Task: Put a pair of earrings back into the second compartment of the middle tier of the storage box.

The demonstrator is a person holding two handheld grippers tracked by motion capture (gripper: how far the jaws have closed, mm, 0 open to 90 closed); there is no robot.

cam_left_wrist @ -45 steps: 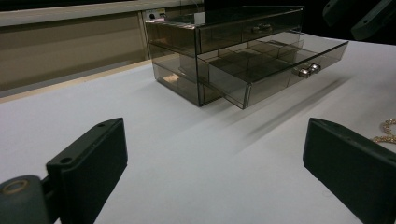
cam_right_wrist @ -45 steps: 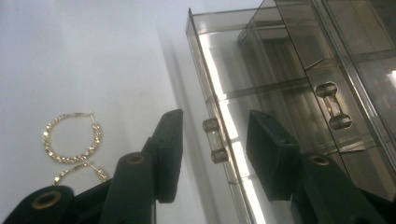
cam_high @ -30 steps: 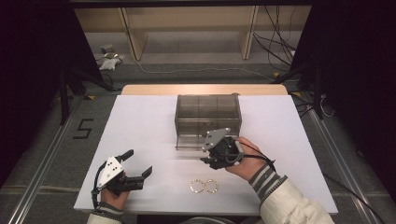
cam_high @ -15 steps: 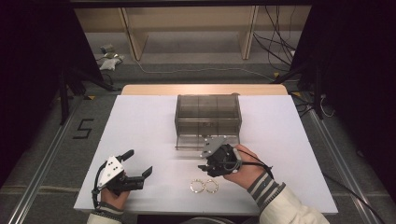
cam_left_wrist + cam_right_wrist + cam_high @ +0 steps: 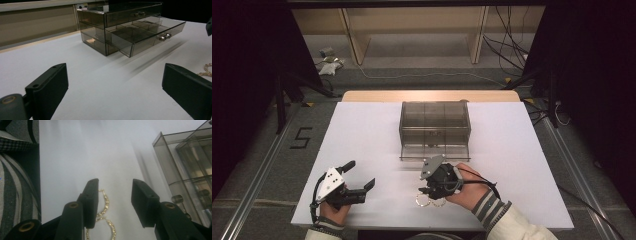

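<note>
A pair of gold beaded hoop earrings [image 5: 105, 220] lies on the white bench [image 5: 362, 135], just in front of the smoky clear plastic drawer box [image 5: 434, 127] whose lower drawer stands pulled out. The right claw [image 5: 113, 202] hangs over the earrings, jaws apart, gripping nothing. The left claw [image 5: 362, 175], further left of the box, gapes wide and empty.

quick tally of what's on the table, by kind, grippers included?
Earrings, gold hoops: 2
Drawer box, smoked clear plastic, lower drawer open: 1
Grippers: 2 (left gripper, right gripper)
Total: 5
</note>
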